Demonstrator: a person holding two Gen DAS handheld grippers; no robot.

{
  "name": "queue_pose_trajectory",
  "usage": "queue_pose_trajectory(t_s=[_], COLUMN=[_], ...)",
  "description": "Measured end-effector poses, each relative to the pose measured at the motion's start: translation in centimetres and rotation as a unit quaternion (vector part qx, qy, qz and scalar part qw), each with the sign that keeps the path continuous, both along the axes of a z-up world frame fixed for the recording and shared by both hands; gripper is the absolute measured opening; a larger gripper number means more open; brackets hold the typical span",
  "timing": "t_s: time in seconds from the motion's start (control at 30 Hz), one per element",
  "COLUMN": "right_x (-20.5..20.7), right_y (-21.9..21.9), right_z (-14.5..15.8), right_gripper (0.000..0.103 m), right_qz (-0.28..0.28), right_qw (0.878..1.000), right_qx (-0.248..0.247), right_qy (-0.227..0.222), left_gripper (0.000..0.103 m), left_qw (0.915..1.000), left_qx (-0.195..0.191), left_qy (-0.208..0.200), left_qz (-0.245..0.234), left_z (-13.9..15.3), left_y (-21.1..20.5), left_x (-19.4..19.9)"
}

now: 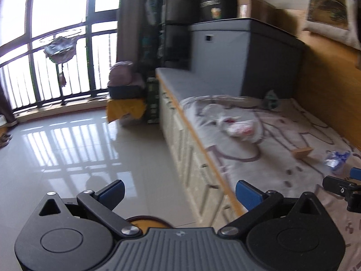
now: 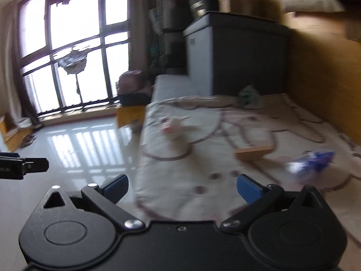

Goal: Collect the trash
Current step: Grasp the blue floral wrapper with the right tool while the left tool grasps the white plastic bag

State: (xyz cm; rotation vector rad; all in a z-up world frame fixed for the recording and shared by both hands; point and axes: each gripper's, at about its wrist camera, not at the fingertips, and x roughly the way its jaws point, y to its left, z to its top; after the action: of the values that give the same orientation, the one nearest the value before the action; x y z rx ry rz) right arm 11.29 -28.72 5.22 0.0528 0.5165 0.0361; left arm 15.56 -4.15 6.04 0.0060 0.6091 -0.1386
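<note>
The pictures are showing an approach stage: both tools are hovering short of a low padded platform [image 1: 259,149] covered by a patterned sheet, and nothing is being carried. The platform is running along a wooden wall, with tiled floor [image 1: 67,158] and a barred window to its left.

The trash is lying spread over the sheet. A white crumpled bag with red print [image 1: 238,129] is sitting mid-platform, a small tan cardboard piece [image 1: 302,152] is lying nearer the wall, and a blue-and-white crumpled wrapper [image 1: 337,160] is lying just beyond it, nearest the right tool. A greenish item [image 1: 270,100] is resting at the far end; blur is hiding what it is.

The left hand-held gripper [image 1: 179,194] is standing wide apart and empty, aimed at the platform's front edge. The right hand-held gripper [image 2: 181,188] is likewise spread and empty, over the sheet.

The next move is probably calling for the right tool to advance toward the wrapper, lower, and straddle it before closing; thin crinkled film may be slipping easily.

The left view is showing the drawers along the platform's front, hidden from the right view. The right view is showing the wrapper larger, though smeared.
</note>
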Motion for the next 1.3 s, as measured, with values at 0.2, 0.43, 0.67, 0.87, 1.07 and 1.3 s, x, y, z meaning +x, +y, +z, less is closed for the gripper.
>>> queue_pose_trajectory(t_s=[0.2, 0.43, 0.67, 0.87, 1.07, 1.3], right_x=[-1.0, -1.5, 1.4, 4.5, 6.7, 7.3], right_y=[-6.2, -12.1, -16.1, -19.3, -20.8, -22.4], right_z=[-1.1, -3.1, -4.3, -5.9, -8.9, -11.7], right_gripper=[0.103, 0.103, 0.103, 0.103, 0.103, 0.102], right_qz=[-0.064, -0.131, -0.194, -0.268, -0.295, -0.297], right_qw=[0.998, 0.990, 0.972, 0.938, 0.915, 0.892], right_qx=[-0.001, 0.037, 0.118, 0.205, 0.260, 0.325], right_qy=[-0.010, -0.019, -0.059, -0.083, -0.096, -0.100], left_gripper=[0.103, 0.103, 0.103, 0.103, 0.103, 0.103], left_qw=[0.9987, 0.9961, 0.9922, 0.9907, 0.9946, 0.9967], left_qx=[-0.008, -0.006, 0.014, -0.001, -0.029, -0.077], left_qy=[0.003, -0.002, -0.016, -0.044, -0.031, 0.018], left_qz=[-0.051, -0.088, -0.123, -0.129, -0.095, -0.020], left_z=[-0.5, -1.0, -1.3, -0.8, -1.5, -4.1], left_y=[-5.4, -10.2, -13.3, -13.8, -14.0, -14.6], left_x=[1.3, 3.6, 8.2, 13.5, 19.3, 24.8])
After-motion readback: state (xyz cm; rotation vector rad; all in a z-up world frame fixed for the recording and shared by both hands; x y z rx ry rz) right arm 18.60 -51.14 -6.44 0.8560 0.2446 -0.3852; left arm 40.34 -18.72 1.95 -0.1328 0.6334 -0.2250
